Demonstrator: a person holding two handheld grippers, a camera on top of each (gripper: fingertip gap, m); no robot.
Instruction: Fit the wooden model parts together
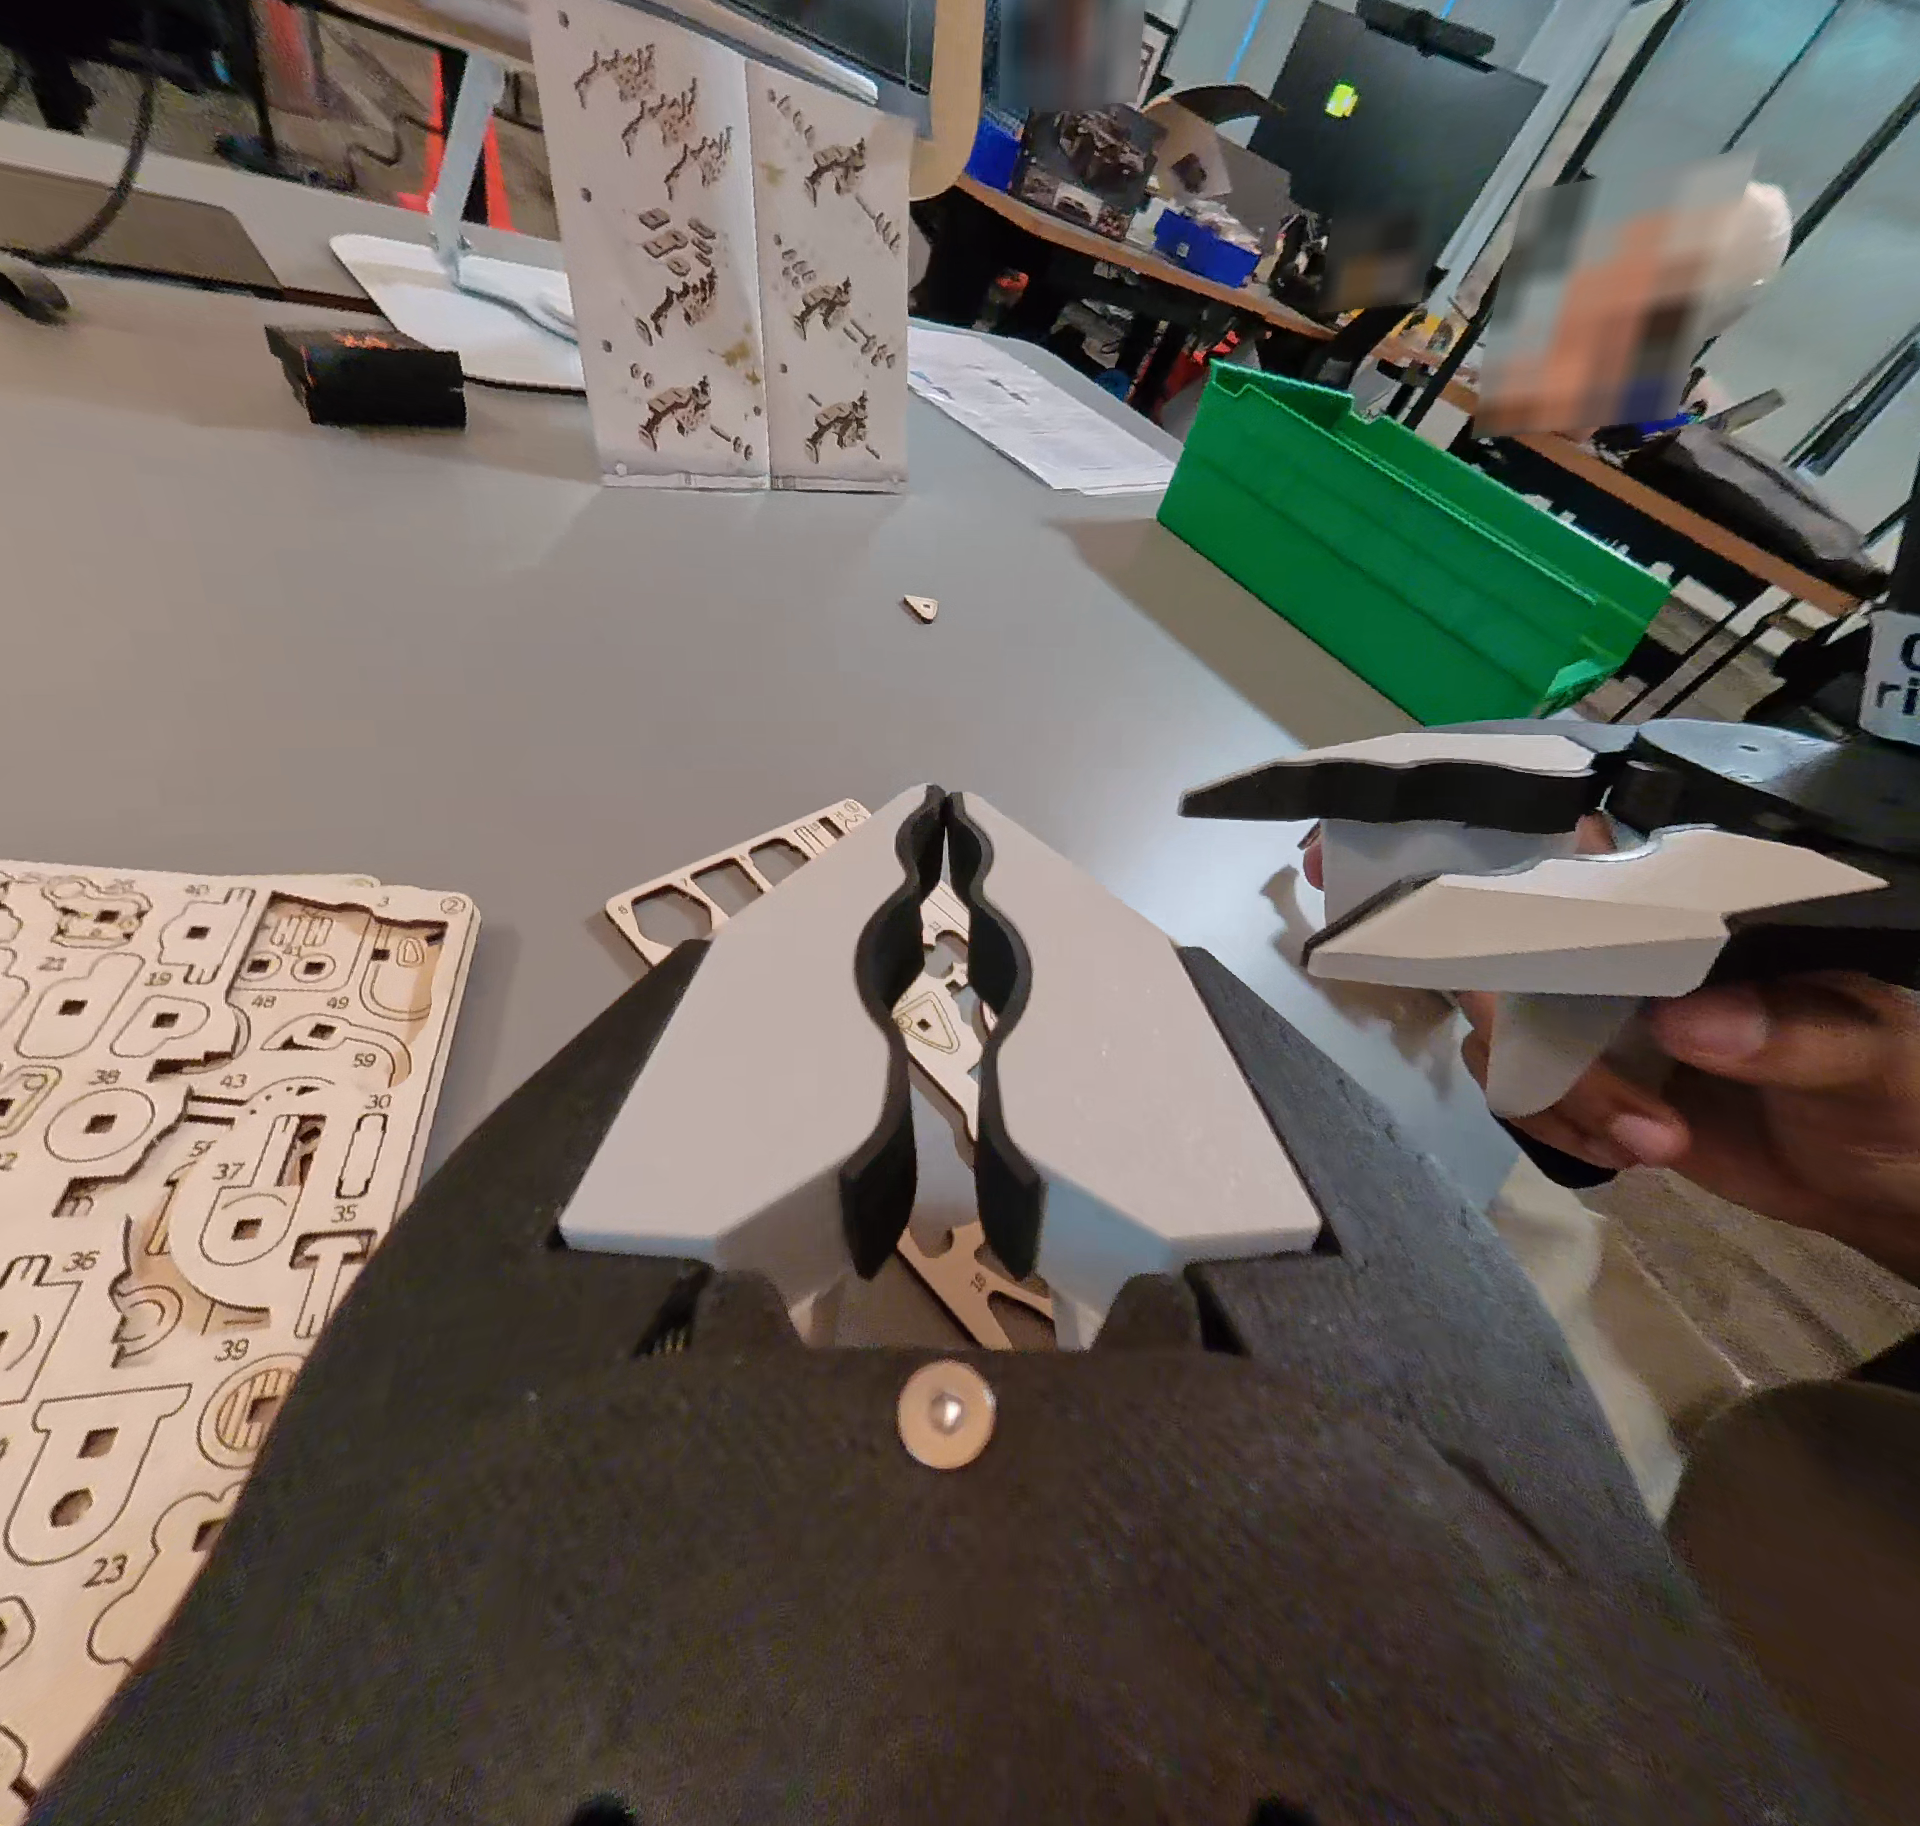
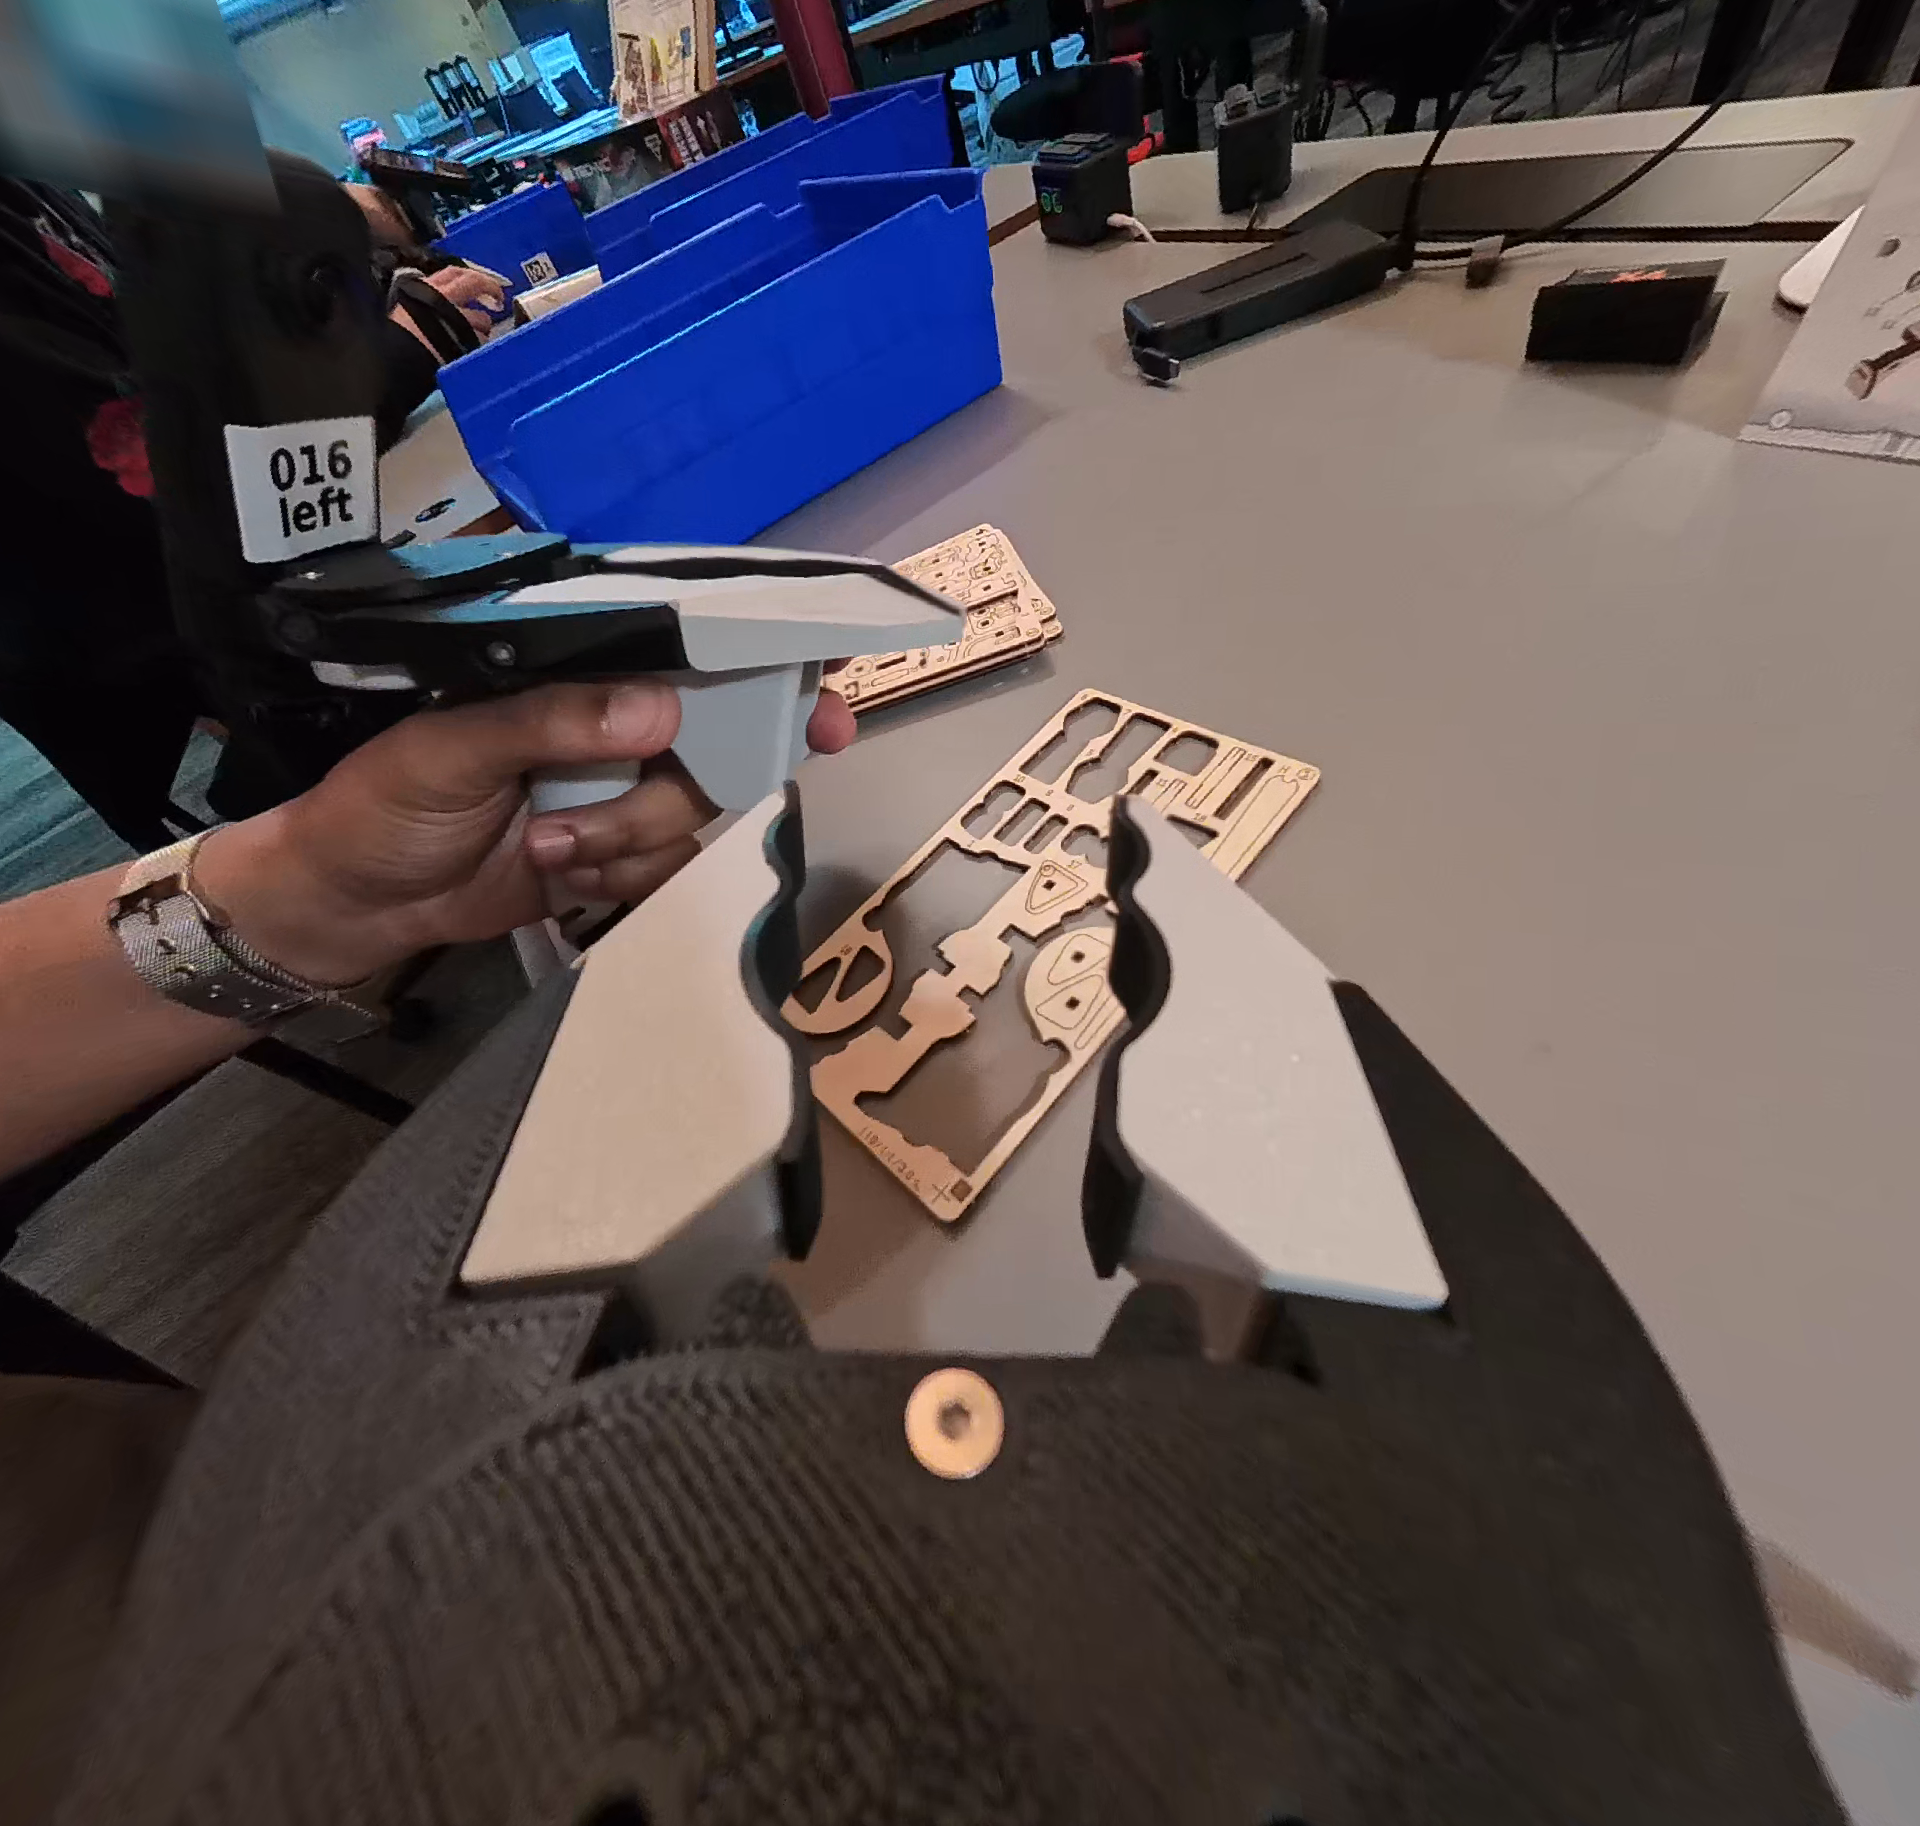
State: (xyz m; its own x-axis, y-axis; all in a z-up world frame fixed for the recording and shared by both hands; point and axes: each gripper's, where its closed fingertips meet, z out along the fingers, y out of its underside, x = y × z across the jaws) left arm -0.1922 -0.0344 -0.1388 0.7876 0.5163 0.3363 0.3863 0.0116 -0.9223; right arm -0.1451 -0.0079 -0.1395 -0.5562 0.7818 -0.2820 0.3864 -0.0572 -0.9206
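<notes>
My left gripper (image 1: 943, 802) is shut, its fingertips touching, and I see nothing between them. It hovers over a thin wooden parts sheet (image 1: 727, 877) with several cut-outs, lying flat on the grey table (image 1: 520, 633). My right gripper (image 2: 956, 820) is open and empty above the same sheet (image 2: 1039, 955). It also shows in the left wrist view (image 1: 1247, 883) at the right, held by a hand. The left gripper (image 2: 940, 607) shows shut in the right wrist view. A small loose wooden piece (image 1: 921, 608) lies farther out on the table.
A stack of wooden part sheets (image 1: 208, 1153) lies at the left, also seen in the right wrist view (image 2: 977, 602). Instruction sheets (image 1: 727, 270) stand at the back. A green bin (image 1: 1403, 550), blue bins (image 2: 748, 353) and a black box (image 1: 364, 374) stand around. My hands' fingertips stand some 6 cm from each other.
</notes>
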